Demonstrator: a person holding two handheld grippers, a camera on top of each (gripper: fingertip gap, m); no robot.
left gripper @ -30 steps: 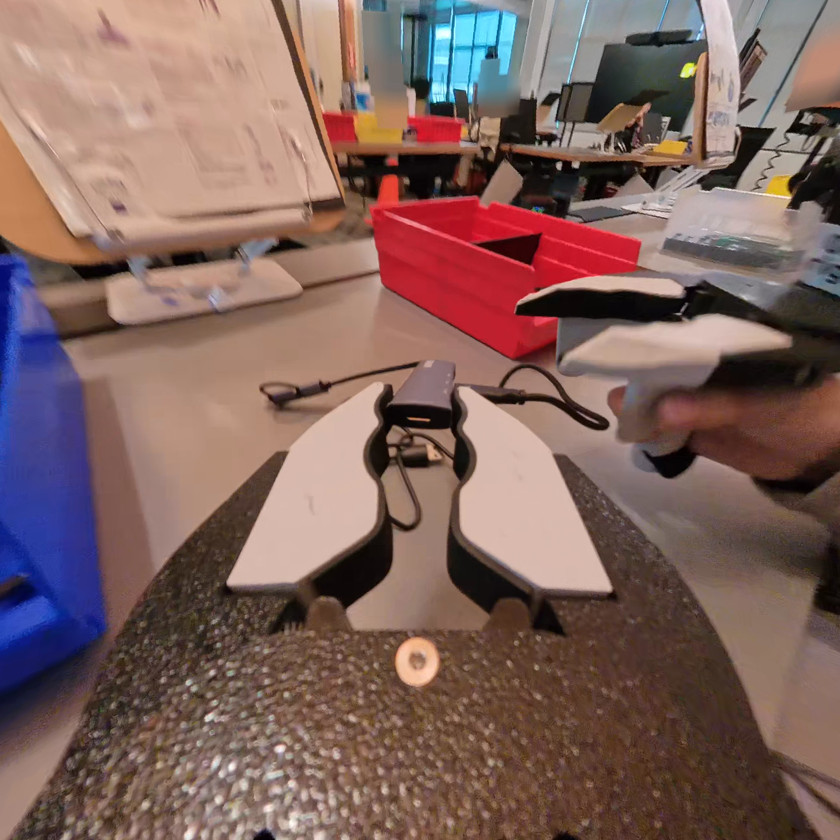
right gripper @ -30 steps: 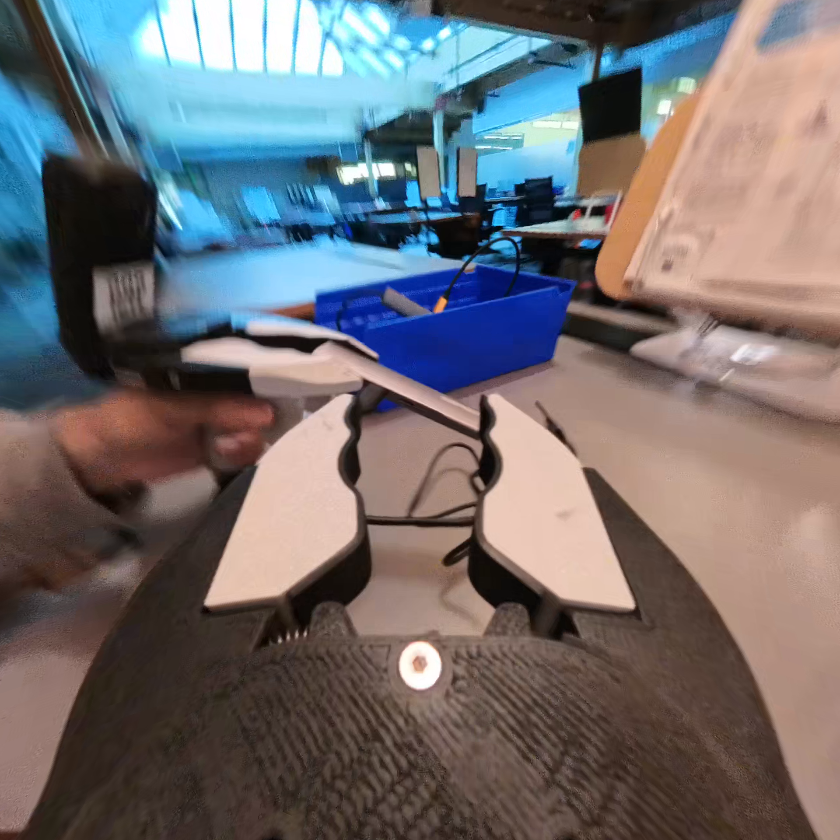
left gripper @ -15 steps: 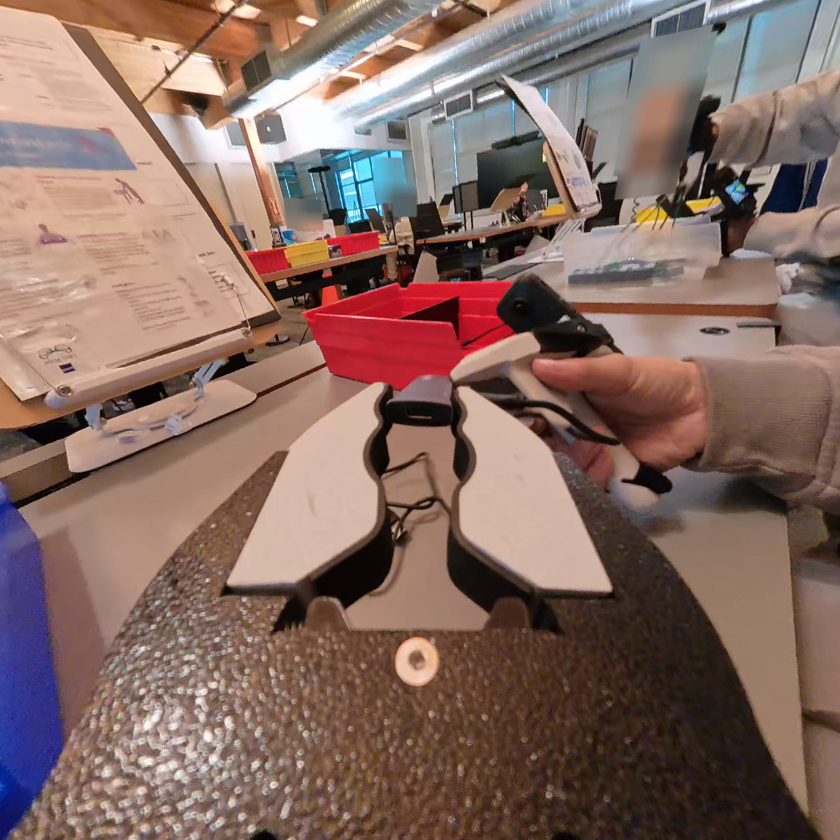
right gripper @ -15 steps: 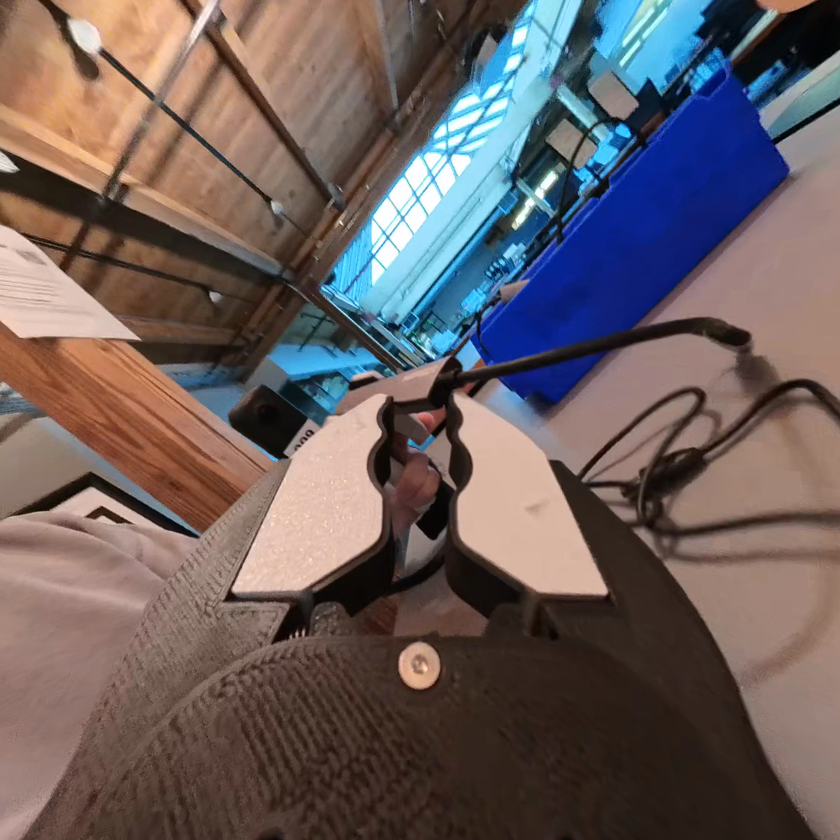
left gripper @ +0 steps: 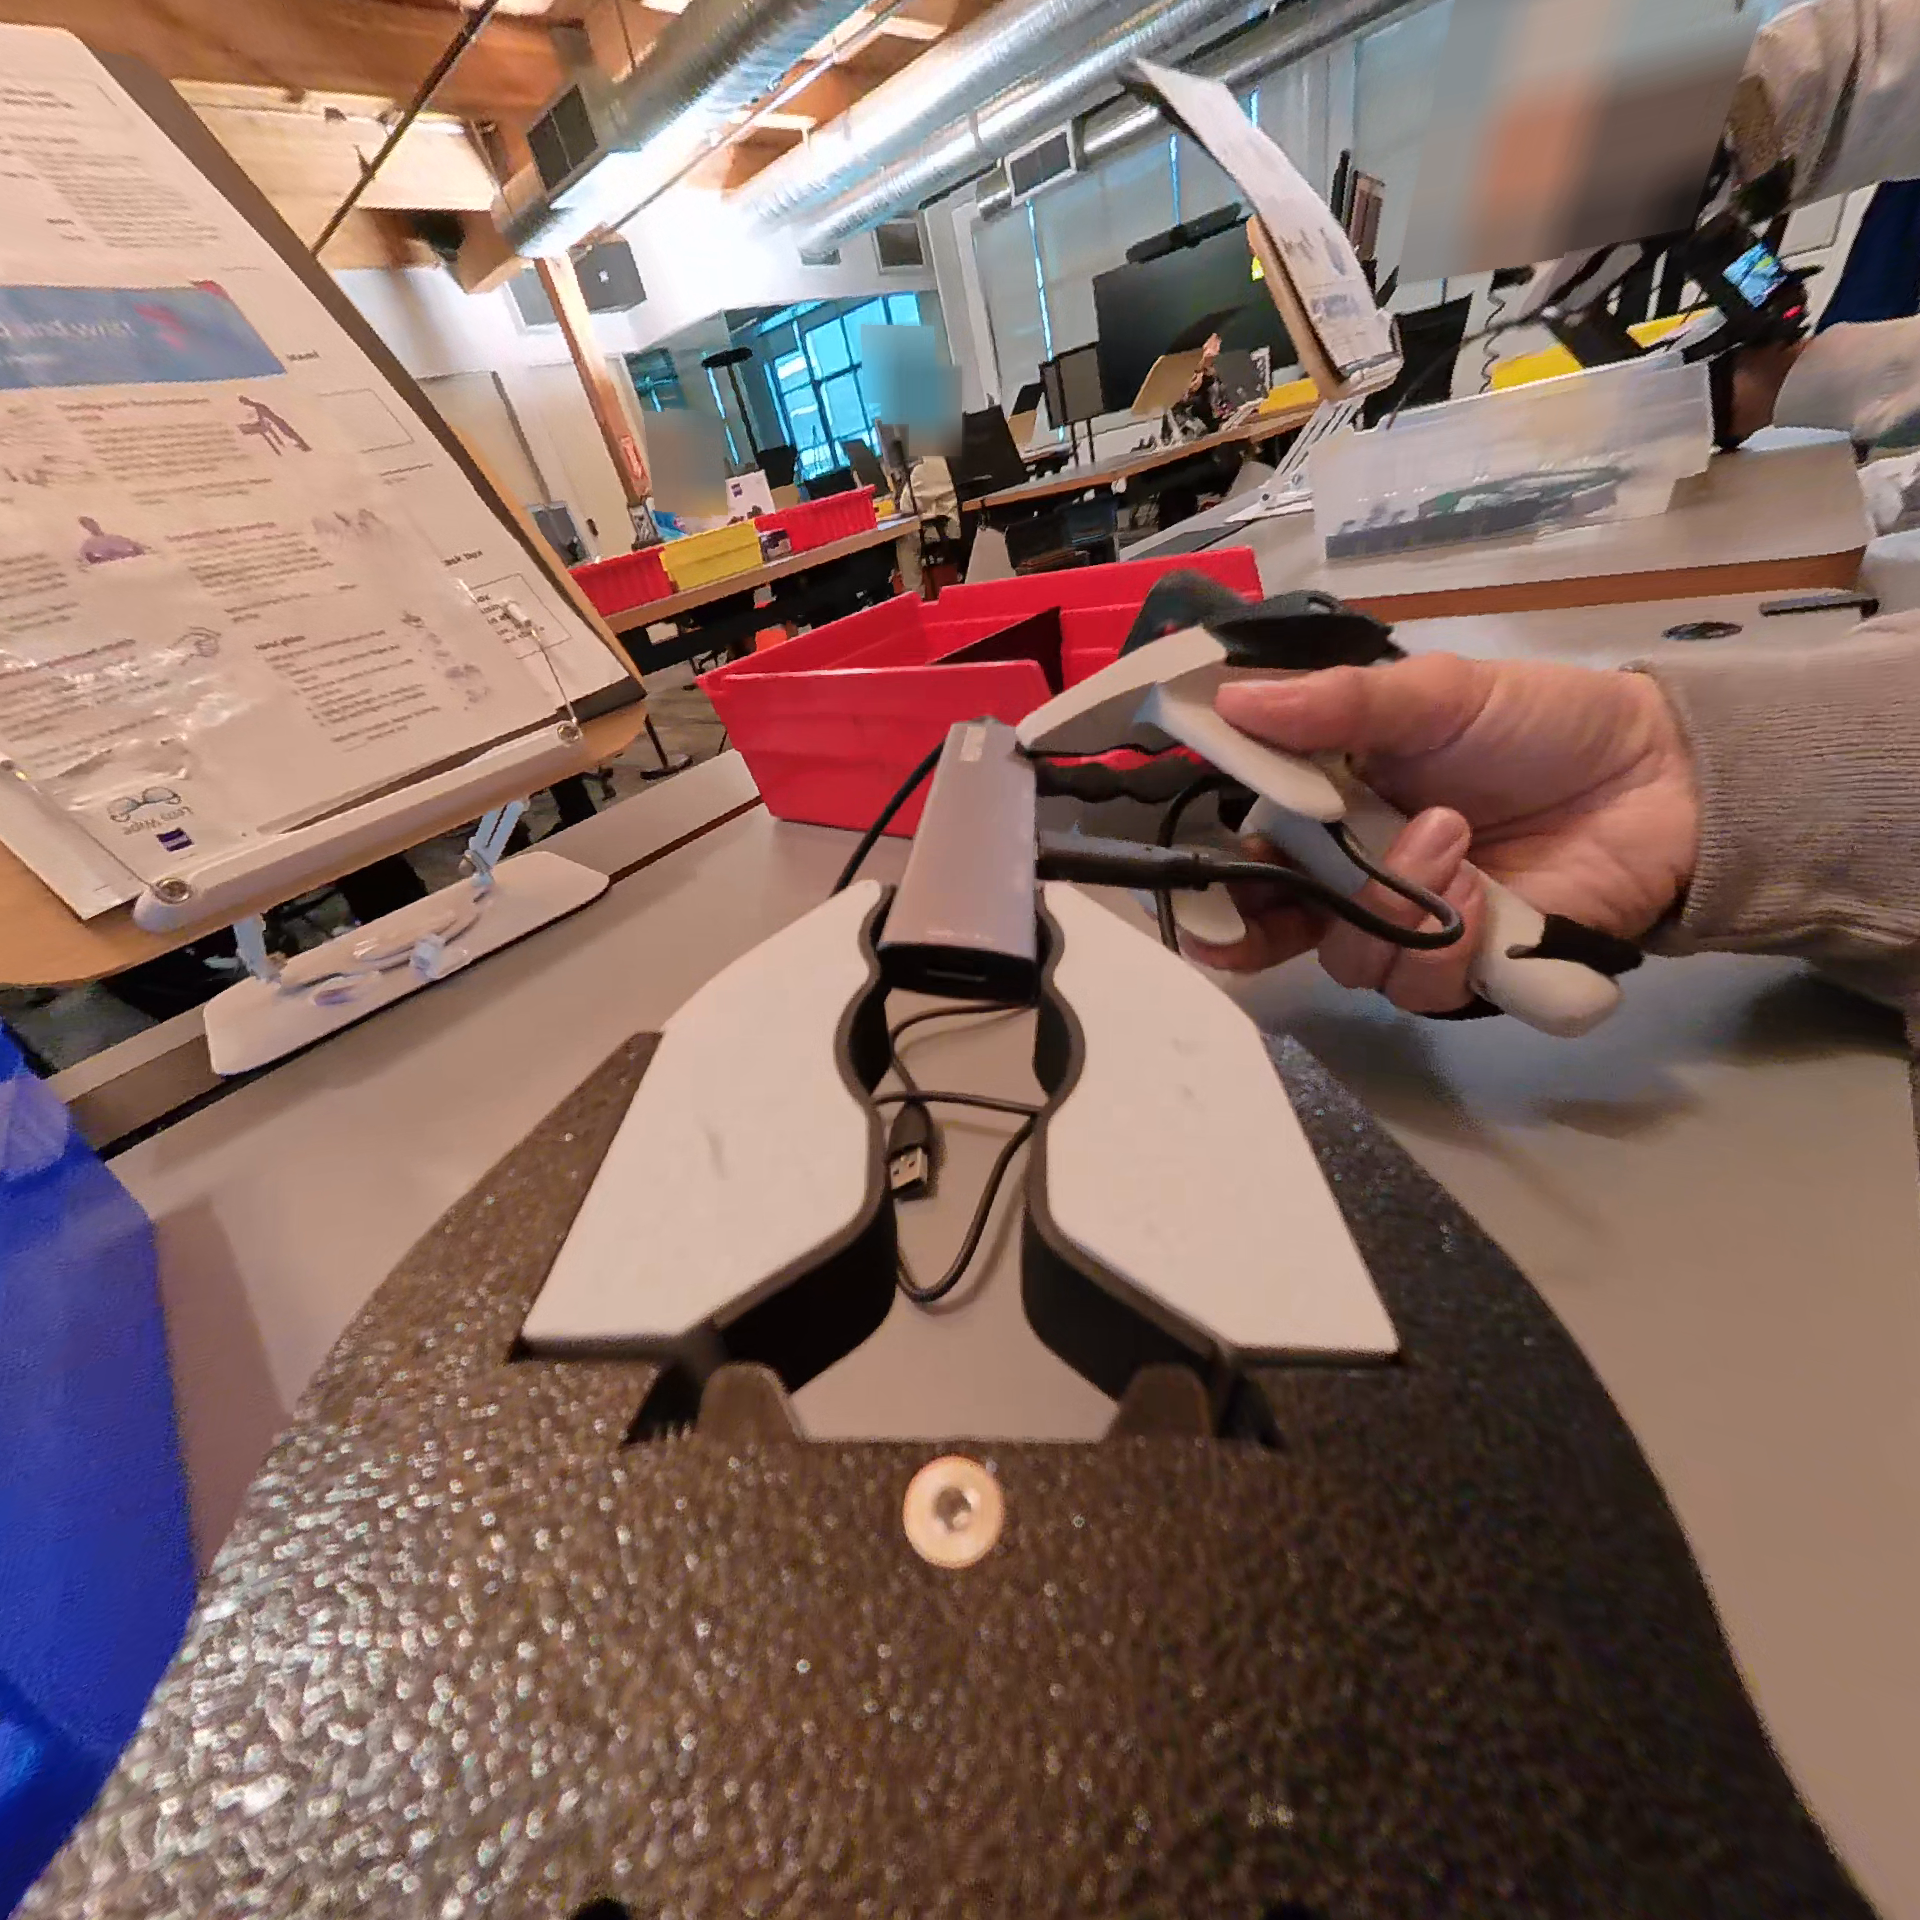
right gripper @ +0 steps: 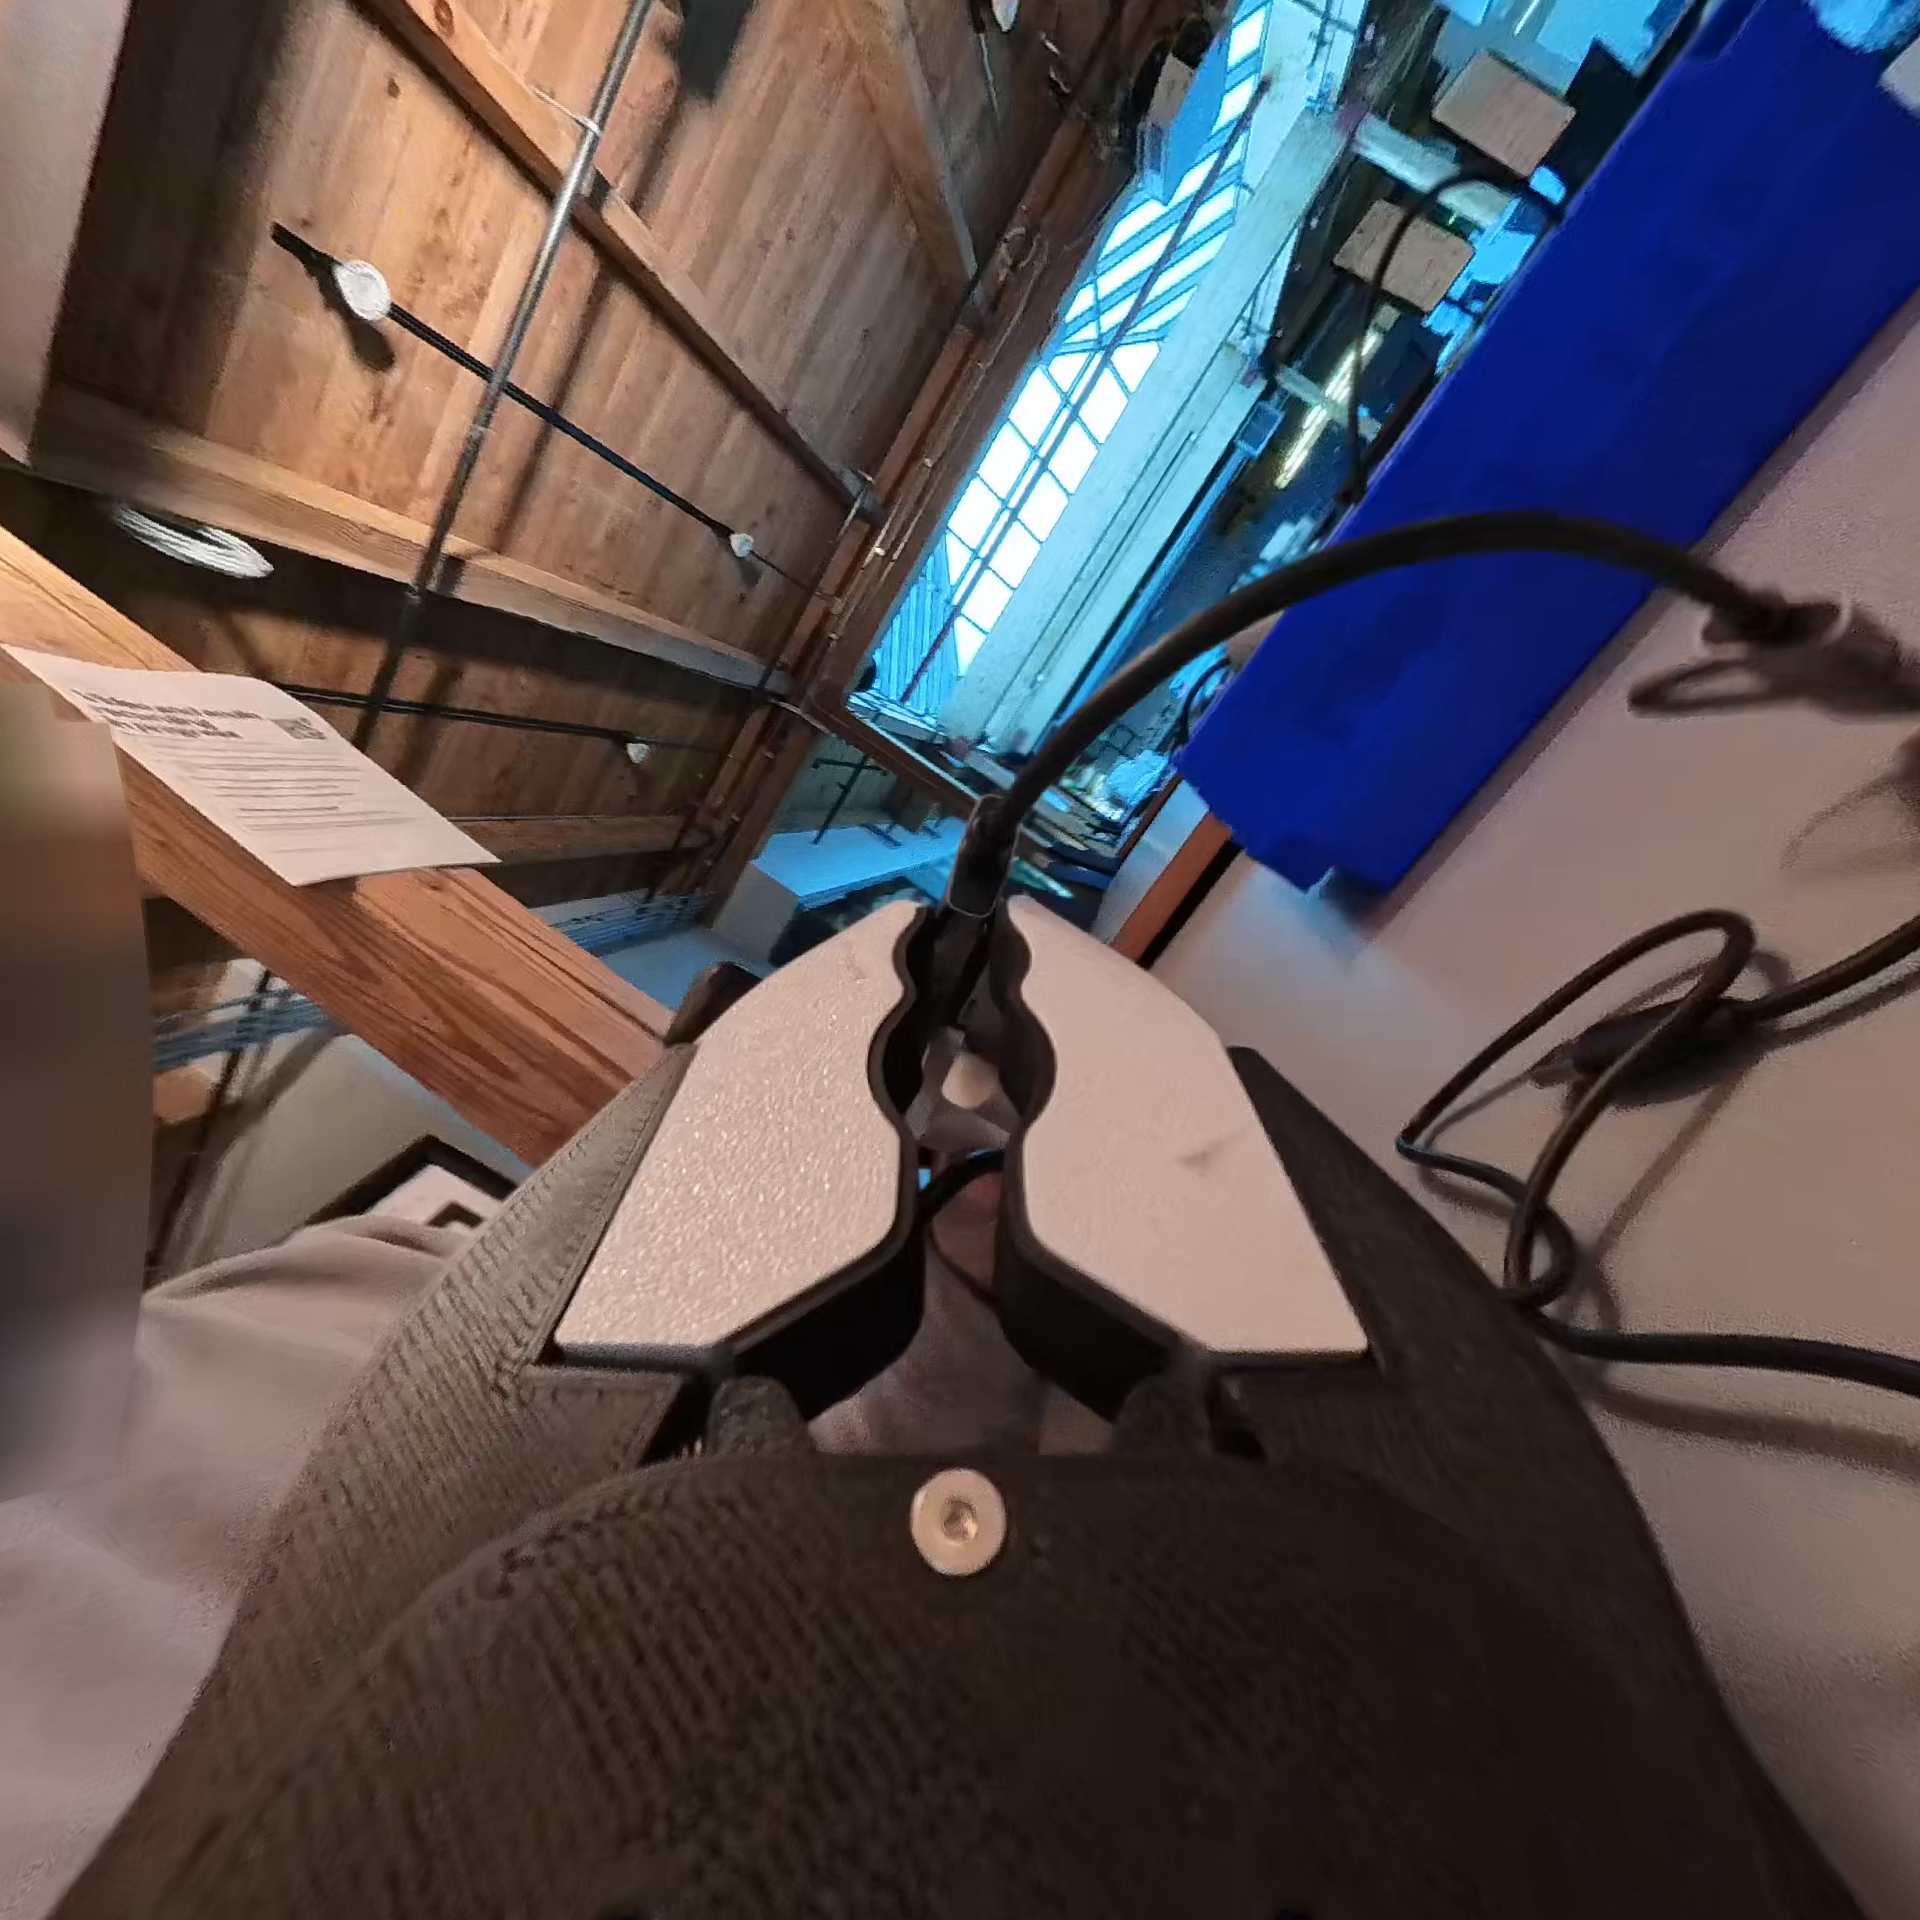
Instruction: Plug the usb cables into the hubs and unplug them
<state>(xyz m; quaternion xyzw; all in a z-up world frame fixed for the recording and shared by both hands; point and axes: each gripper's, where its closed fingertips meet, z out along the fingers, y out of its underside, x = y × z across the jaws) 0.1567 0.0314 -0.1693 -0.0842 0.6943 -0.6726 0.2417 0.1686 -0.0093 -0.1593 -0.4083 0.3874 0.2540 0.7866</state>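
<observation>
My left gripper point(left gripper: 961, 935) is shut on the near end of a grey USB hub point(left gripper: 971, 831) and holds it above the table, far end tilted up. A black cable plug point(left gripper: 1112, 862) sits in the hub's right side. A loose USB plug point(left gripper: 912, 1158) lies on the table under my fingers. My right gripper point(left gripper: 1034, 732), held by a hand point(left gripper: 1507, 810), meets the hub's far end. In the right wrist view the right gripper point(right gripper: 966, 935) is shut on the end of a black cable point(right gripper: 1351, 561) that arcs away to the right.
A tilted document stand point(left gripper: 260, 520) is at the left, a red bin point(left gripper: 883, 717) behind the hub and a blue bin point(left gripper: 62, 1351) at the near left, also in the right wrist view point(right gripper: 1558, 520). Loose black cables point(right gripper: 1558, 1091) lie on the table. A clear box point(left gripper: 1507, 468) stands at the back right.
The left gripper lifted the hub off the table and tilted its far end up. The right gripper swung in, rolled sideways and stayed shut on the black cable at the hub's far end.
</observation>
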